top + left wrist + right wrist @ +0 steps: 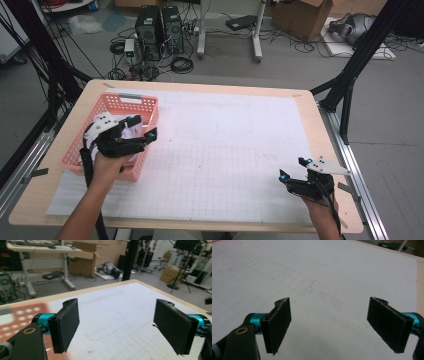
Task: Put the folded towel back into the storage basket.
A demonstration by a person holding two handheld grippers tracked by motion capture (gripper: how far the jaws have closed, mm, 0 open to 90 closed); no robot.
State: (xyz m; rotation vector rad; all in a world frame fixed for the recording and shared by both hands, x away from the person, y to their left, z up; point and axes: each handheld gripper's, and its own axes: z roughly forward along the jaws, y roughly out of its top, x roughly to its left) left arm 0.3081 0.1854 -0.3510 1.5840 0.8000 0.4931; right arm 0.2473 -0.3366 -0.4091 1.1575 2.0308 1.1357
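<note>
Right tongs [295,169]: nearest item, held low over the near right part of the tabletop [240,90]. Jaws spread wide, nothing between them; in the right gripper view they [337,327] frame bare gridded sheet.

Sheet [230,150]: white, ruled in squares, under both tongs and covering most of the tabletop. A faint rounded outline is drawn on it beyond the right tongs.

Left tongs [141,127]: held over the basket, at its near right side. Jaws spread wide, nothing pinched; in the left gripper view they [117,327] point across the sheet toward the far edge of the tabletop, the basket's blurred rim just left of the left jaw.

Basket [112,102]: pink plastic, perforated walls, rectangular, resting on the left part of the tabletop, directly below the left tongs and well apart from the right tongs. Contents: something white [131,134], just under the left tongs and largely hidden by them; what it is cannot be told.

Floor beyond the tabletop: computer towers [160,30], coiled cables, cardboard boxes [305,17].
</note>
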